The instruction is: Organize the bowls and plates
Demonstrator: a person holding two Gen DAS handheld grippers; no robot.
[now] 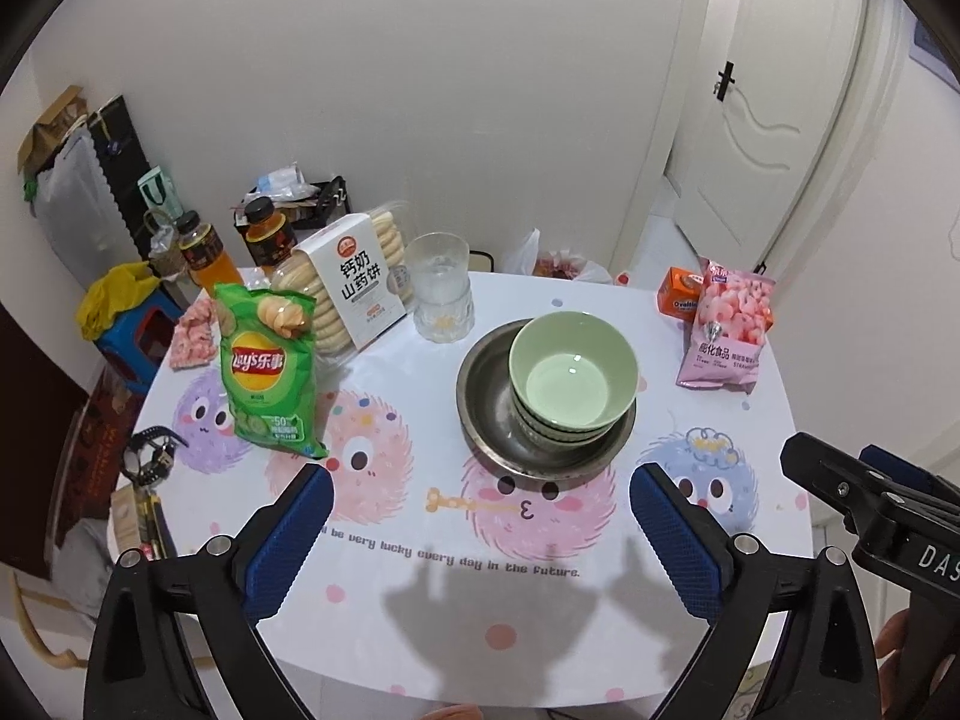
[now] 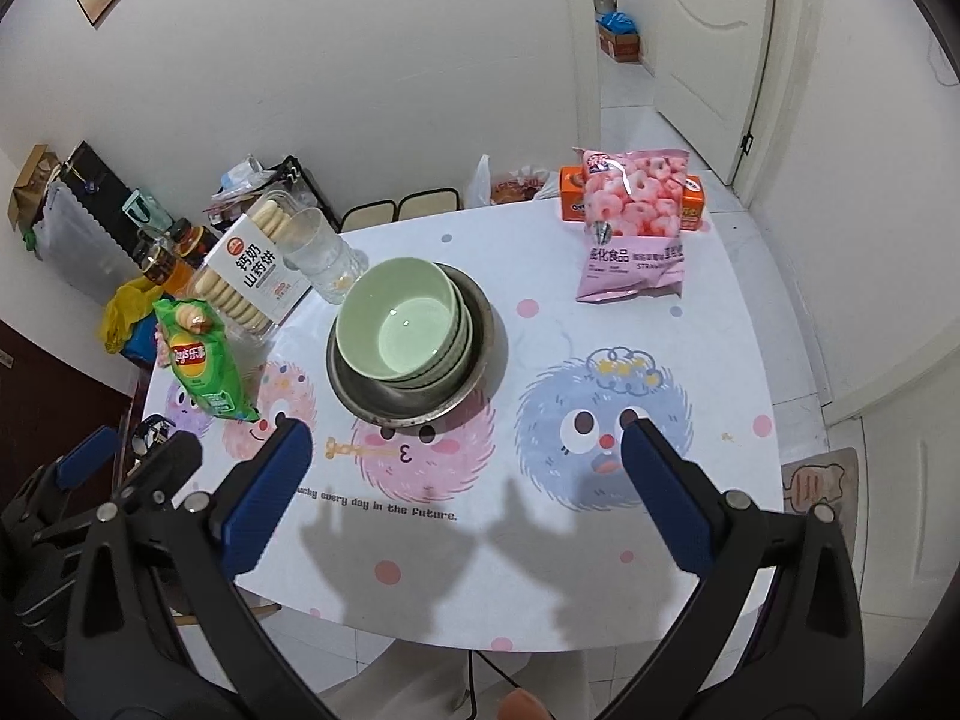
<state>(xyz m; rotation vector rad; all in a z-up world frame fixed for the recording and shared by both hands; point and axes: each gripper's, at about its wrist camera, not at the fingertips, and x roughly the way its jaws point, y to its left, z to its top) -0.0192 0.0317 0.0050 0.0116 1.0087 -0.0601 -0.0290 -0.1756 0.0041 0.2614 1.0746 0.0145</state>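
I have my left claw (image 1: 480,516) and right claw (image 2: 465,462) both spread wide, gripping nothing, hovering over the cartoon-printed white surface (image 1: 372,612). Just ahead of both, stacked pale green ceramic bowls (image 1: 573,381) sit inside a round steel plate (image 1: 480,396). Beyond stands a clear glass tumbler (image 1: 441,288).

Pale green bowls (image 1: 573,378) in a dull silver metal plate (image 1: 480,396), frame centre. Tablecloth (image 1: 420,600) white with pink, purple, blue fuzzy monsters and pink dots. Chip bag (image 1: 267,372) green at left; snack bag (image 2: 633,222) pink upper right. Gripper pads (image 1: 675,540) blue.
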